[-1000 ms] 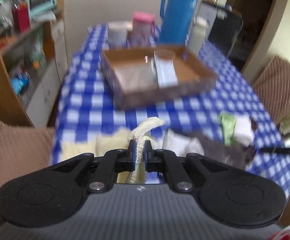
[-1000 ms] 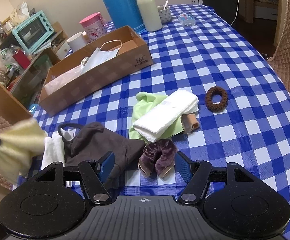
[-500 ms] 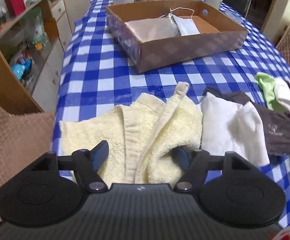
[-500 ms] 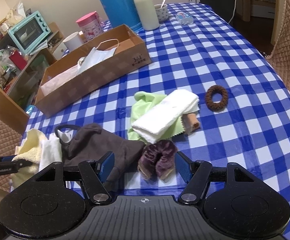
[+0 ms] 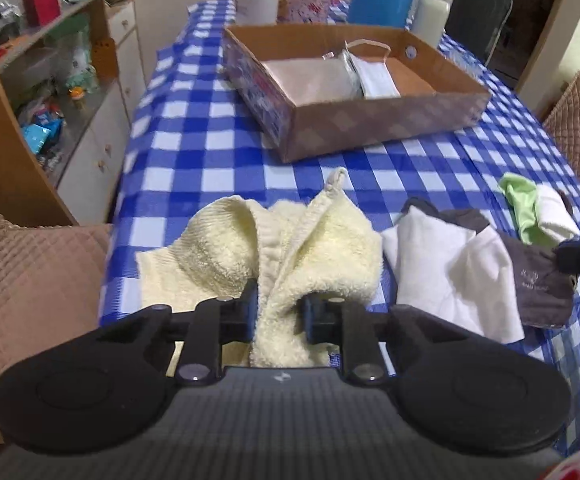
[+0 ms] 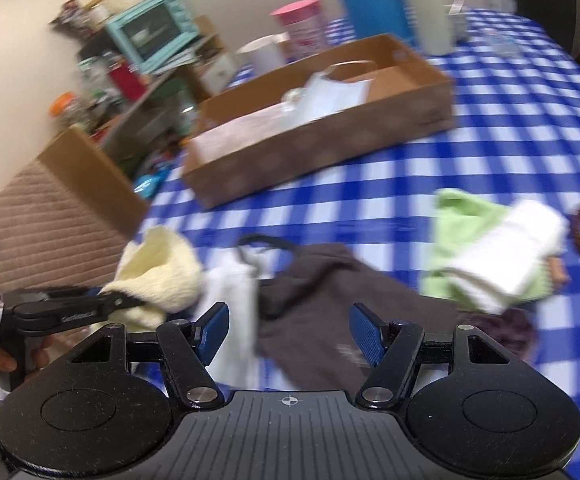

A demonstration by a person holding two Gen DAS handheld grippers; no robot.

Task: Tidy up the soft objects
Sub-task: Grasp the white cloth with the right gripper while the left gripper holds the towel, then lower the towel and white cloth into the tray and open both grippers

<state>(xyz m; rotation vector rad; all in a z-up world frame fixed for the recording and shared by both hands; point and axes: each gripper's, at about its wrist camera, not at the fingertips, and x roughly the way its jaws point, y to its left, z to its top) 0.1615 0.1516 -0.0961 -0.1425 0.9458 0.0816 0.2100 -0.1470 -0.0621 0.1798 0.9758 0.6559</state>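
Lowered since a second ago, our left tongs (image 5: 278, 312) are closing on the limp cream terry towel (image 5: 290, 248) lying on the counter; bunched folds grip best. Right tongs (image 6: 288, 334) are hanging wide, empty.

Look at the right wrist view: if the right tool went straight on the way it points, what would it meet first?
Most likely the dark brown cloth, which lies directly ahead between the open fingers of the right tool. The white cloth sits just left of that line. The blur leaves depth uncertain.
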